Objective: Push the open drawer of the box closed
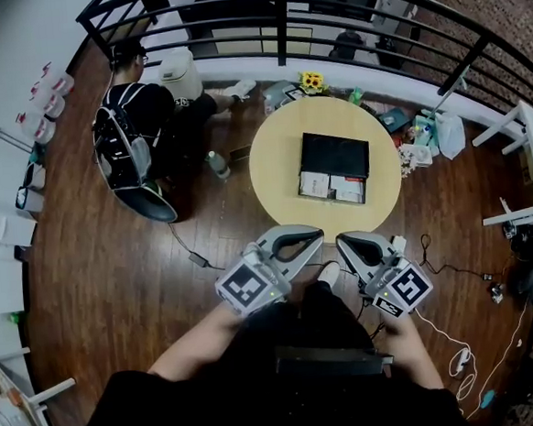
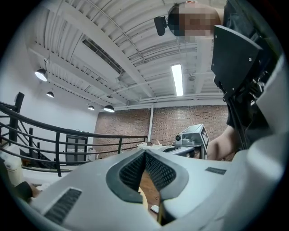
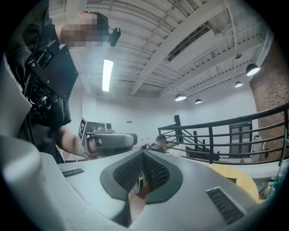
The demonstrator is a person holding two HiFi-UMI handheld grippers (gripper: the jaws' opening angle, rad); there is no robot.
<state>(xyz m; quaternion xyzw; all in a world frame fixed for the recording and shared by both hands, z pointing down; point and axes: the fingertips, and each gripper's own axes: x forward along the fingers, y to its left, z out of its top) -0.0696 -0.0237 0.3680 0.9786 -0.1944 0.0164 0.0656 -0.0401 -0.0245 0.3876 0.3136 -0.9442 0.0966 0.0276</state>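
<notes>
We hold the left tool (image 1: 316, 237) and right tool (image 1: 343, 241) well short of the black box (image 1: 334, 153), both with jaws together and empty; its drawer (image 1: 332, 188) stands open toward us.

Round table (image 1: 272, 170), crouching person (image 1: 135, 117), black railing (image 1: 282, 32)

One table (image 1: 272, 172), one box (image 1: 334, 154) (drawer open), two grippers (image 1: 318, 237) (image 1: 341, 241), one bystander (image 1: 136, 126).

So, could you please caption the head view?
Left gripper and right gripper, shut, face a round table holding the open-drawer box.
</notes>
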